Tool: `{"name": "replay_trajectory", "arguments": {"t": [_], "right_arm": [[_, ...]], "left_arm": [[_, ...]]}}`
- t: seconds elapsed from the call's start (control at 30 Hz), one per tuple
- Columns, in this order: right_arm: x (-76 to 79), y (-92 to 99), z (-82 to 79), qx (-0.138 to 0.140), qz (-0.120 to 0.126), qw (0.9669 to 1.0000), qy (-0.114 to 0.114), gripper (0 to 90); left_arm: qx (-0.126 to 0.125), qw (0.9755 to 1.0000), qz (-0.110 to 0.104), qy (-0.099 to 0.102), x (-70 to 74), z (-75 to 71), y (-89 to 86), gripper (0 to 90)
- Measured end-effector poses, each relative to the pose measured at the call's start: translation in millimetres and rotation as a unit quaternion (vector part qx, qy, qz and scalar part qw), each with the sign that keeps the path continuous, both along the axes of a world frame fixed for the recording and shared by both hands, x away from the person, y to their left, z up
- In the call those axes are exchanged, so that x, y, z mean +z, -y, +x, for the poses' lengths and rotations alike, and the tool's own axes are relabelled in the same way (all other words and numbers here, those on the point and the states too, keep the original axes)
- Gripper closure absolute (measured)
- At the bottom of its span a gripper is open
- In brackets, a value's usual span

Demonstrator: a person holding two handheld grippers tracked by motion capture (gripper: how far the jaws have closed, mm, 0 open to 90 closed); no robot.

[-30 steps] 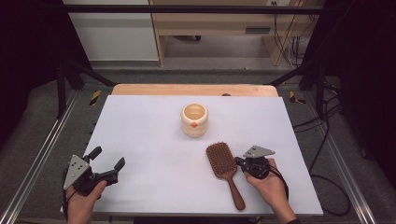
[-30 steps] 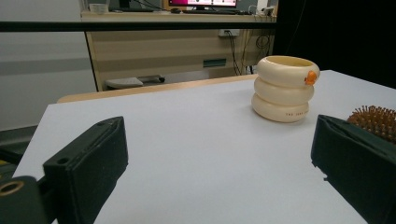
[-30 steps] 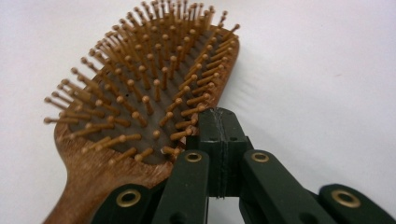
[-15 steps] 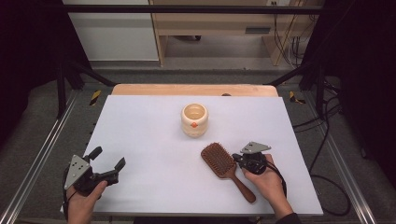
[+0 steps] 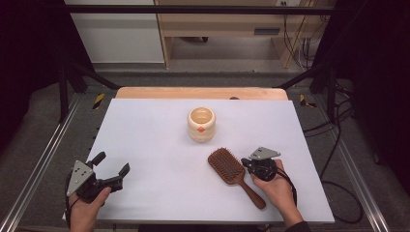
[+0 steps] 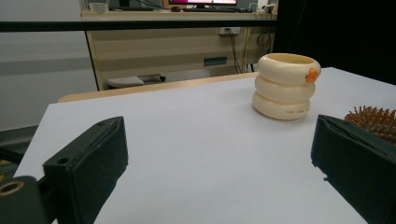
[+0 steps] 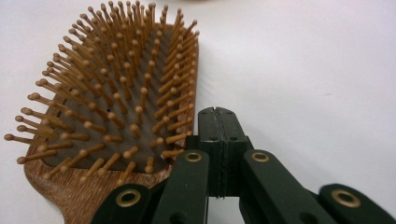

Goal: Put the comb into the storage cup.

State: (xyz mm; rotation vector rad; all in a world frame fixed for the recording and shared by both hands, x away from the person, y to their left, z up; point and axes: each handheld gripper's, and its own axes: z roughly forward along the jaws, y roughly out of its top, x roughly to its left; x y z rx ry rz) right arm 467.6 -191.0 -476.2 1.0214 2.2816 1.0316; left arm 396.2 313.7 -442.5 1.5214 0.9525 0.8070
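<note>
A wooden paddle hairbrush (image 5: 227, 165) lies bristles up on the white table (image 5: 145, 130), its handle pointing toward the front right. My right gripper (image 5: 245, 164) is shut, with its tips against the right edge of the brush head. In the right gripper view the closed jaws (image 7: 218, 114) rest beside the brush (image 7: 116, 102) and grip nothing. A cream ringed cup (image 5: 201, 124) with an orange spot stands upright at mid table. My left gripper (image 5: 112, 163) stands open near the front left corner, empty. The left gripper view (image 6: 219, 140) faces the cup (image 6: 286, 86) and the brush bristles (image 6: 373, 119).
A wooden strip (image 5: 200, 93) runs along the table's far edge. Metal rails (image 5: 43, 159) flank the table on both sides. Cables (image 5: 338, 125) lie on the floor at the right, and a wooden cabinet (image 5: 217, 24) stands behind.
The hairbrush has turned on the table, its handle end swinging to the right. The right gripper stays shut against the head's edge. The left gripper has not moved.
</note>
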Motion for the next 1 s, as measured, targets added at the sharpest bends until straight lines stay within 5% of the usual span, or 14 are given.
{"name": "replay_trajectory", "arguments": {"t": [0.5, 1.0], "right_arm": [[20.8, 5.3, -31.0, -0.017, 0.011, 0.9991, 0.038, 83.3], [29.4, 3.9, -54.8, -0.048, -0.002, 0.9988, -0.01, 25.6]], "left_arm": [[0.004, 1.0, -0.001, 0.001, 0.2, -0.2, -1.8, 4.0], [0.007, 1.0, 0.0, 0.001, 0.3, -0.1, -2.3, 4.0]]}}
